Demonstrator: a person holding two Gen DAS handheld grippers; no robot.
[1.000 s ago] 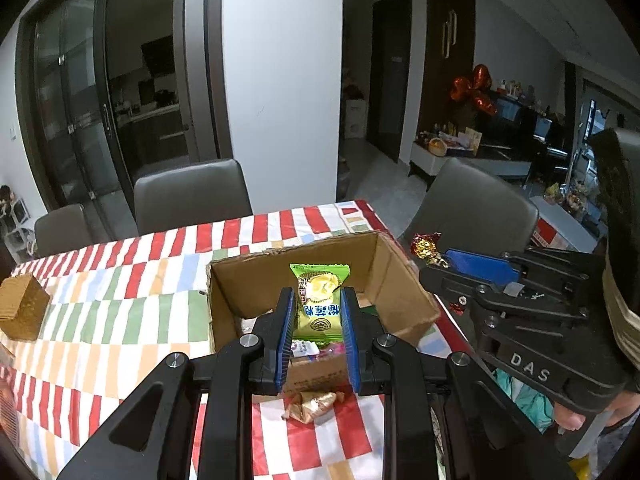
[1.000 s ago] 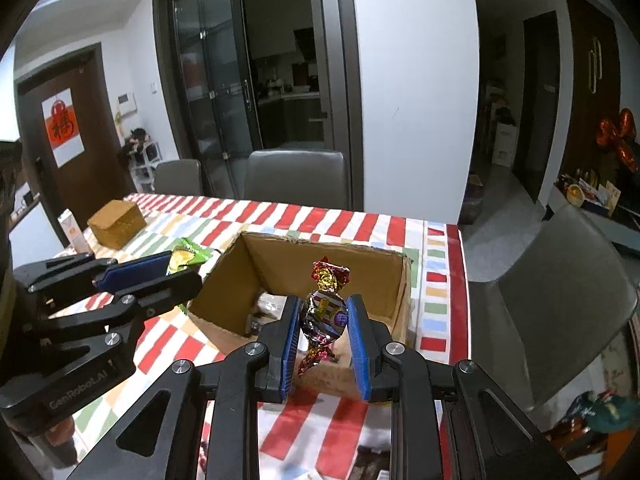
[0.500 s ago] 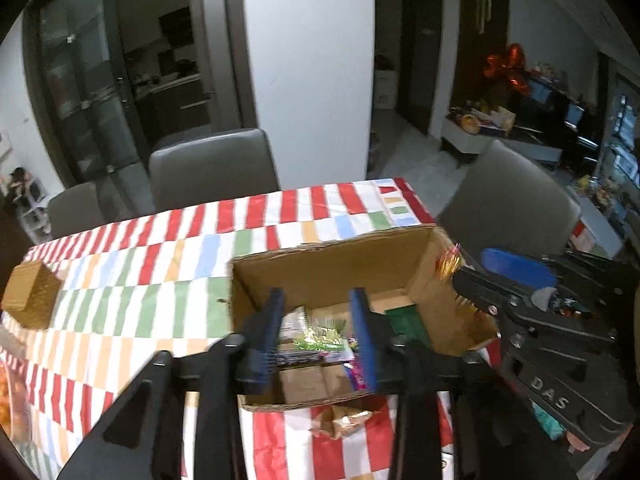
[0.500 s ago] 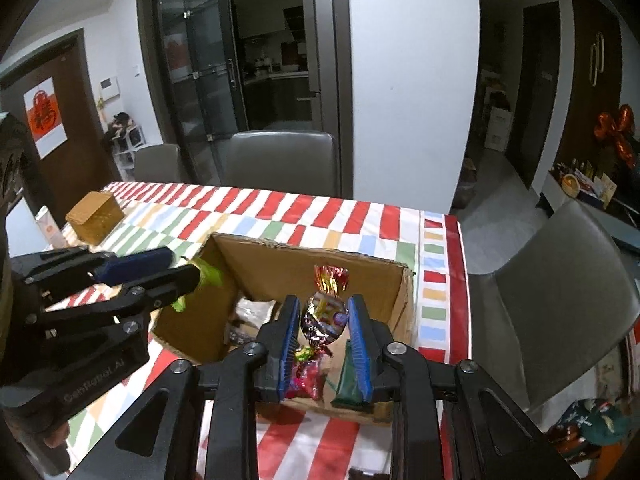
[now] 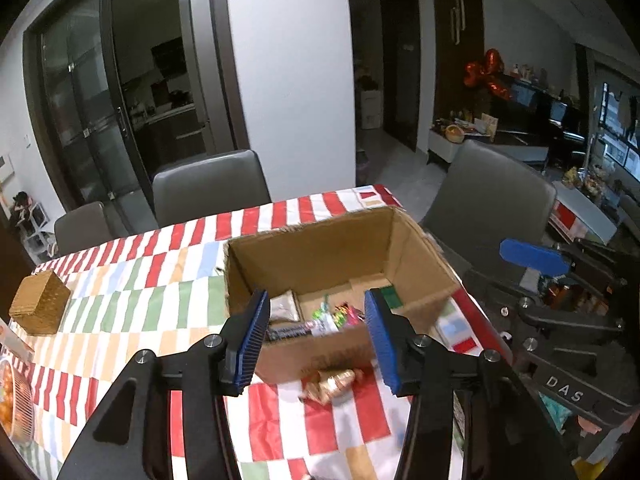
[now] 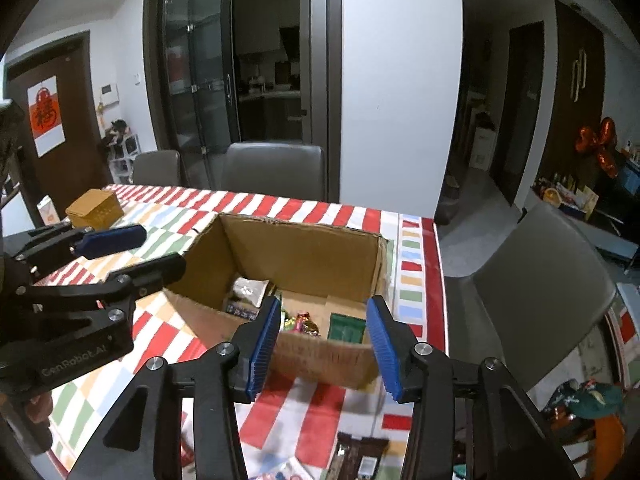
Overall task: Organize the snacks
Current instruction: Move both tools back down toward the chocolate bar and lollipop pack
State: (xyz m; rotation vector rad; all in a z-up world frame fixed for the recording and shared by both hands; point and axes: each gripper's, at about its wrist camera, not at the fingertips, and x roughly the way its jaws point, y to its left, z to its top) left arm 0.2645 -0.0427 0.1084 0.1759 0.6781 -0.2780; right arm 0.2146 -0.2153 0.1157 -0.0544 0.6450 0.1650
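Note:
An open cardboard box (image 5: 320, 256) (image 6: 304, 256) stands on the striped tablecloth and holds several snack packets. Among them lie a green packet (image 5: 326, 314) and a red foil candy (image 6: 306, 322). My left gripper (image 5: 316, 332) is open and empty above the box's near wall. My right gripper (image 6: 324, 336) is open and empty above the box's near right side. Each gripper shows in the other's view, the right one (image 5: 532, 258) and the left one (image 6: 108, 236). A gold-wrapped candy (image 5: 334, 384) lies on the cloth in front of the box.
A wicker box (image 5: 38, 308) (image 6: 94, 208) sits at the table's far left. A dark snack bar (image 6: 356, 456) lies on the cloth near me. Grey chairs (image 5: 208, 188) (image 6: 540, 276) stand behind and to the right of the table. An orange-filled basket (image 5: 12, 404) sits at the left edge.
Both grippers have opened over the box. The green packet has dropped from the left gripper and the foil candy from the right; both now lie inside the box.

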